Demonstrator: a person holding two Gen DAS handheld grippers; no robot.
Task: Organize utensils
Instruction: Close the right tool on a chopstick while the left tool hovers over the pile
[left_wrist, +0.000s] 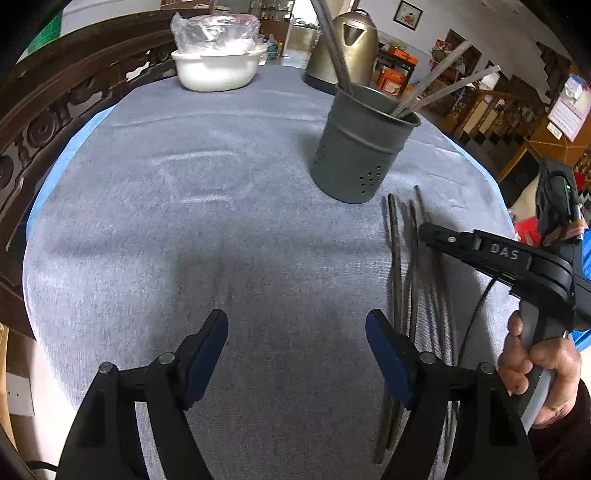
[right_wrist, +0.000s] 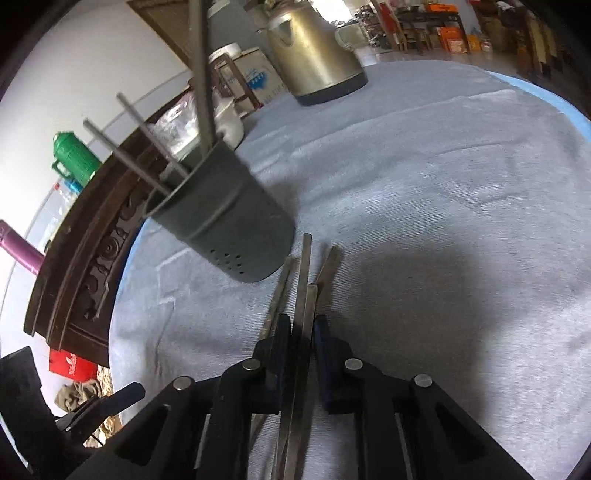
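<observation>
A grey perforated utensil holder (left_wrist: 360, 147) stands on the grey tablecloth with several metal chopsticks (left_wrist: 439, 90) leaning out of it; it also shows in the right wrist view (right_wrist: 229, 225). More metal chopsticks (left_wrist: 397, 258) lie flat on the cloth beside the holder, to its near right. My left gripper (left_wrist: 297, 332) is open and empty, low over the cloth left of them. My right gripper (right_wrist: 302, 325) is nearly shut around the lying chopsticks (right_wrist: 304, 280), its pads (right_wrist: 282, 332) on either side of them; it shows from outside in the left wrist view (left_wrist: 428, 232).
A white bowl with a plastic bag (left_wrist: 218, 55) and a metal kettle (left_wrist: 343, 44) stand at the far edge of the table (left_wrist: 147, 221). A carved dark wooden chair back (left_wrist: 44, 122) borders the table's left side. A green flask (right_wrist: 74, 158) stands beyond it.
</observation>
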